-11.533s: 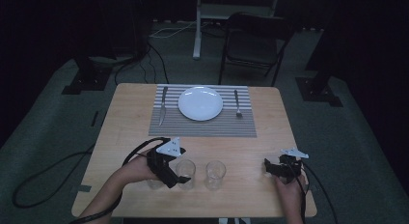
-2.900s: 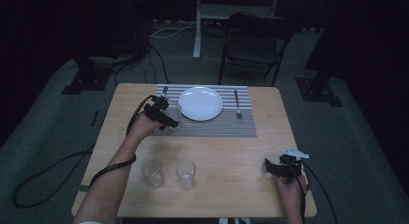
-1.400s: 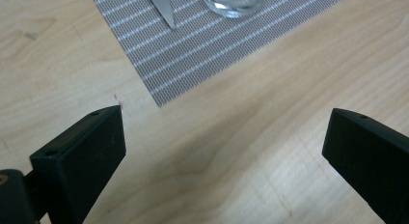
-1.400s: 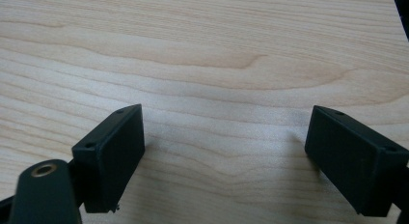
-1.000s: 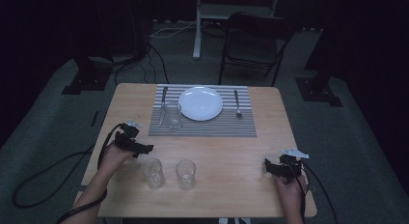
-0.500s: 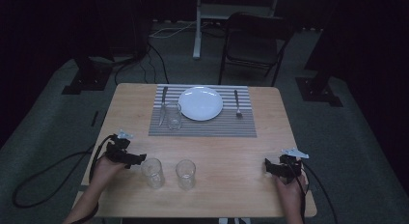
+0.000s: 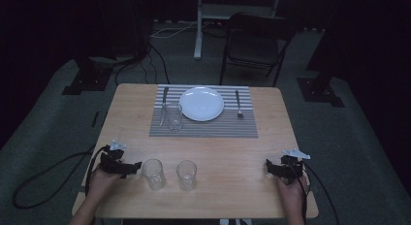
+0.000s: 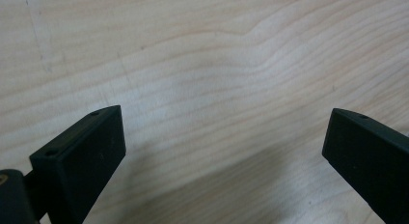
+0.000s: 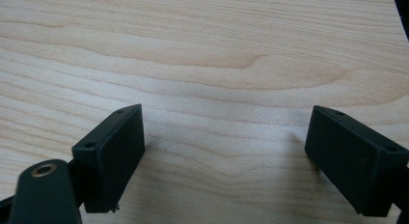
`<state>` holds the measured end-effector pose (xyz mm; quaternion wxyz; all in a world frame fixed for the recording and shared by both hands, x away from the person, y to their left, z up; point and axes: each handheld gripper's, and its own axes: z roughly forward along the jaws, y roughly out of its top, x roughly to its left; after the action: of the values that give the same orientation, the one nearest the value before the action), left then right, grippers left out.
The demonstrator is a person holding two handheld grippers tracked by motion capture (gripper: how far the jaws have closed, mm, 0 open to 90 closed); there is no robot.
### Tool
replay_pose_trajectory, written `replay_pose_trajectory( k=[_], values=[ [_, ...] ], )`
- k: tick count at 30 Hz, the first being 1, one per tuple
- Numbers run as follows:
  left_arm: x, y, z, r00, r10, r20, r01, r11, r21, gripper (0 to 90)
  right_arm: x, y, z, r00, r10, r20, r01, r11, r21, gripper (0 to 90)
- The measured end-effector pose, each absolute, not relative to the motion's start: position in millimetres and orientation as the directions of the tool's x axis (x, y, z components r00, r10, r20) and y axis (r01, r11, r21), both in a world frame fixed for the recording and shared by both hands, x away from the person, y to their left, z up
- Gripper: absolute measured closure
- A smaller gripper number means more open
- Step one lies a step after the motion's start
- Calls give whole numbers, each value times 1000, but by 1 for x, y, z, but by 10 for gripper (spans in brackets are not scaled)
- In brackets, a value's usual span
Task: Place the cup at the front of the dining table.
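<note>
Two clear glasses (image 7: 153, 173) (image 7: 186, 174) stand side by side near the table's front edge. A third glass (image 7: 173, 116) stands on the striped placemat (image 7: 203, 125), left of the white plate (image 7: 201, 103). My left gripper (image 7: 130, 167) rests at the front left, just left of the nearer glass, jaws wide apart over bare wood (image 8: 217, 103). At the front right my right gripper (image 7: 269, 168) also stands open and holds nothing, with wood grain (image 9: 226, 84) between its jaws.
A knife (image 7: 164, 99) lies left of the plate and a fork (image 7: 238, 104) right of it. Behind the table stand a dark folding chair (image 7: 254, 45) and stand bases on the floor. Cables trail off the table's left side.
The left hand set a glass on the placemat beside the plate, then drew back to the front left beside the two remaining glasses. The right gripper has stayed put.
</note>
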<state>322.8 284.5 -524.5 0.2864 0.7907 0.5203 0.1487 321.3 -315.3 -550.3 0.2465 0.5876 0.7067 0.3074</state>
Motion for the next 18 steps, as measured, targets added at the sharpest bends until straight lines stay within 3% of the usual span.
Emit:
replay_pose_trajectory(
  k=[18],
  values=[
    [282,301,-542,302,953,-20,665,-196,720,19,321,-315,-550,-187,982,13,680,120,724,137]
  ],
)
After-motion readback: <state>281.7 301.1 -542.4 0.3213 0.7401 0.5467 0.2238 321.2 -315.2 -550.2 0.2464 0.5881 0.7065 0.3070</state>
